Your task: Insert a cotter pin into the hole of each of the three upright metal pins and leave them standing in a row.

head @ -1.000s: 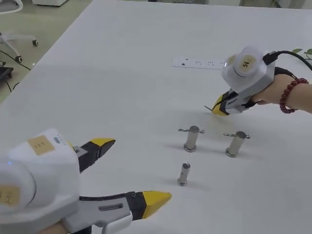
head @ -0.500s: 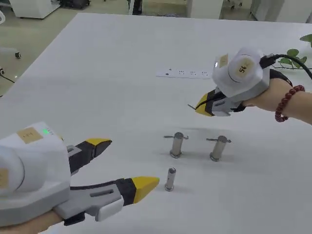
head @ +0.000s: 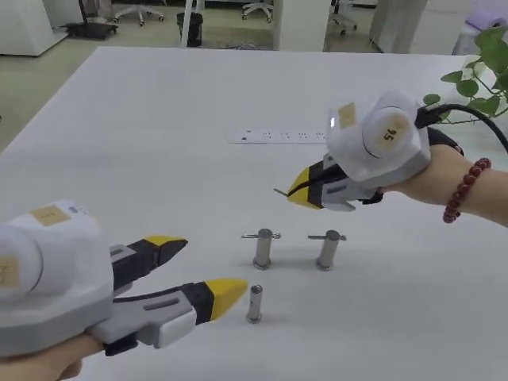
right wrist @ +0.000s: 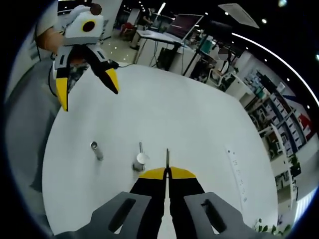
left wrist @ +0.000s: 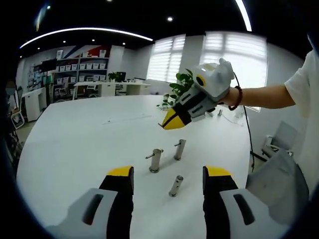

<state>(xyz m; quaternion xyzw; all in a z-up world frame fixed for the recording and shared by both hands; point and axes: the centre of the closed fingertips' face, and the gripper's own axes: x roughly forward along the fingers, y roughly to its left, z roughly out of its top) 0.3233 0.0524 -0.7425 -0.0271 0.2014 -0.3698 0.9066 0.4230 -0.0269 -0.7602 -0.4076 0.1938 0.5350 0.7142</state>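
Bare metal pin point(head: 255, 302) is standing at six o'clock of the fitted pins point(head: 262, 248). Right gripper point(head: 300, 191), at its one o'clock, is pinching a cotter pin point(head: 280, 191); left gripper point(head: 202, 266) is hovering open, empty. Unbraced, a skewed push is risking a topple.

Bright, even ceiling light, soft faint shadows; both gripper views bend at edges.

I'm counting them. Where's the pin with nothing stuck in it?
In the head view, the bare pin stands in front of the left pinned pin, near the left gripper's jaws.
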